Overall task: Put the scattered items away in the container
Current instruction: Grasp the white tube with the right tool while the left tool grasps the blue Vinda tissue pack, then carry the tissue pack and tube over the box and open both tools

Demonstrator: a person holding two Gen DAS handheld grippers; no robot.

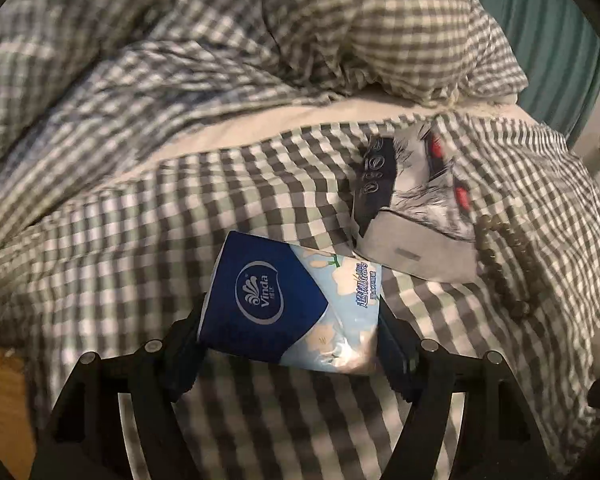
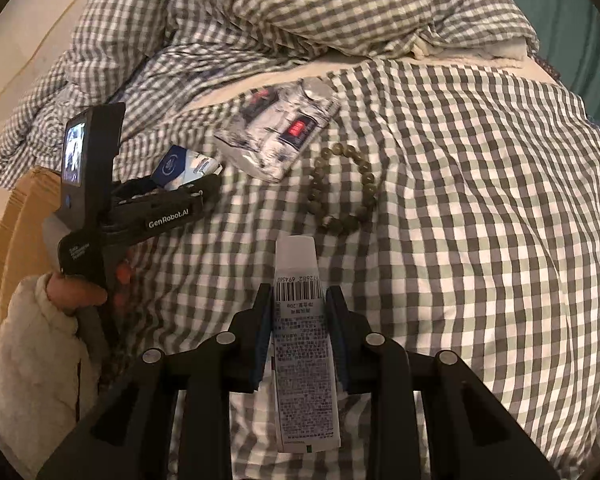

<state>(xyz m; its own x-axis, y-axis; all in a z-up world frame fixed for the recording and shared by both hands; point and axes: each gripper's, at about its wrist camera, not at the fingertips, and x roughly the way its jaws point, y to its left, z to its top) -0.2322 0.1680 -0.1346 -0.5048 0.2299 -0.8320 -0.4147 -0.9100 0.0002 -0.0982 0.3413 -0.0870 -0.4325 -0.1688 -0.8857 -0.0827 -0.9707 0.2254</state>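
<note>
The Vinda tissue pack (image 1: 288, 304) sits between the pads of the left gripper (image 1: 290, 344), which press its two sides; it lies just in front of the printed tissue packet (image 1: 416, 216). The pack is soft, so it may squash and slide out when lifted. The right gripper (image 2: 300, 340) is clamped on a white tube (image 2: 302, 344), held near its middle; the long free end may swing and work loose. The bead bracelet (image 2: 342, 188) rests just right of the printed packet. All lies on a rumpled checked duvet (image 2: 480, 208). A brown cardboard box (image 2: 16, 224), left of the packet, is perhaps the container
</note>
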